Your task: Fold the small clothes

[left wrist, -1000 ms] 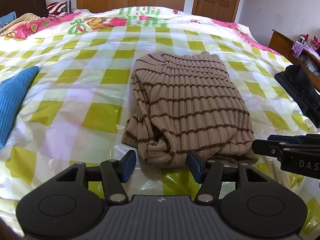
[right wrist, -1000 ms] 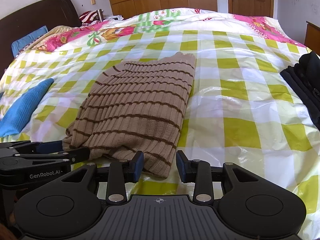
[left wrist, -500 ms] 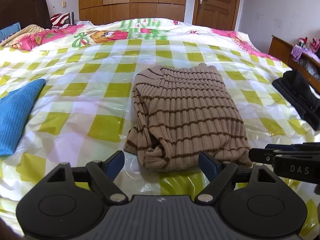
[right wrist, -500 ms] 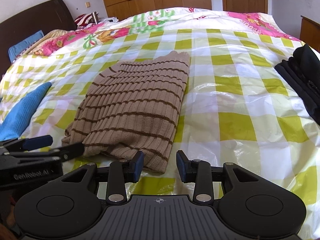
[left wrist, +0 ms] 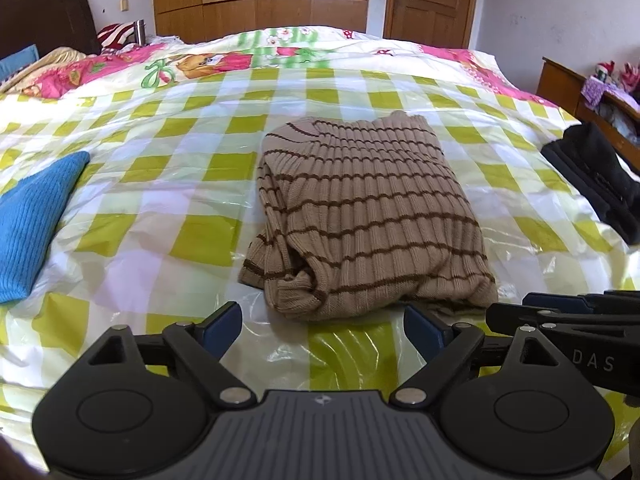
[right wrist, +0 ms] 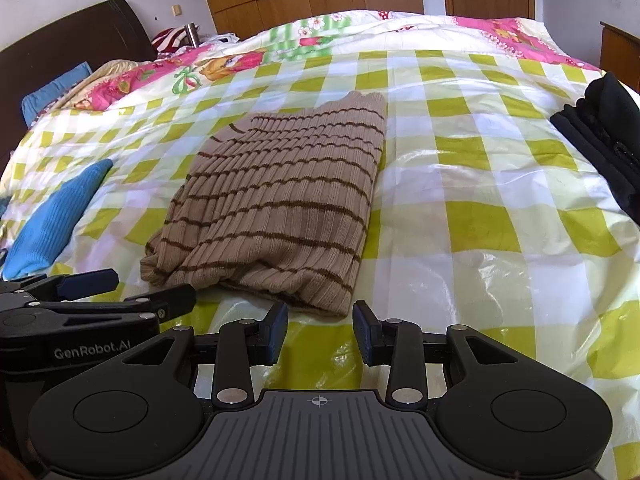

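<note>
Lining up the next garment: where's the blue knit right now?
The blue knit lies at the left edge of both wrist views on the checked bed cover, left of the folded striped sweater.

The sweater [left wrist: 368, 216] is a tan ribbed knit with thin dark-brown stripes across it. It lies folded into a rough rectangle, flat on the bed, in the middle of the left wrist view and left of centre in the right wrist view [right wrist: 280, 208]. Its top layer is smooth. The near left corner is bunched into a thick roll, with loose layers showing along the left side. The near edge sits low in both frames.
</note>
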A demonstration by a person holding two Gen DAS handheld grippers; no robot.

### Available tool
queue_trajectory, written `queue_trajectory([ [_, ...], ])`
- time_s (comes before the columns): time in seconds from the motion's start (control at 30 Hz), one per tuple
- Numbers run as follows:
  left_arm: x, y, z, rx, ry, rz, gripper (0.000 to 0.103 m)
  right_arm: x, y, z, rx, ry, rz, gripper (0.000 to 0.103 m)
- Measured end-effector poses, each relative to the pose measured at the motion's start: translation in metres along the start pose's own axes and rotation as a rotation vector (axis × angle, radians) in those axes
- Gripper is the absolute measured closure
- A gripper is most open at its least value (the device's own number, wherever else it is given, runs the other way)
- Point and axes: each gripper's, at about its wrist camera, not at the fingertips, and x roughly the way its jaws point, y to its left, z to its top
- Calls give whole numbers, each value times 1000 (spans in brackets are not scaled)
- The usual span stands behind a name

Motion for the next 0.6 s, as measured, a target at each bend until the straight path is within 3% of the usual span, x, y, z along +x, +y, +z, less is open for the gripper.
queue_trajectory([
  [0.6, -1, -8, -3, 45, 17, 21, 0, -4, -2, -8, 19, 9, 5, 64],
])
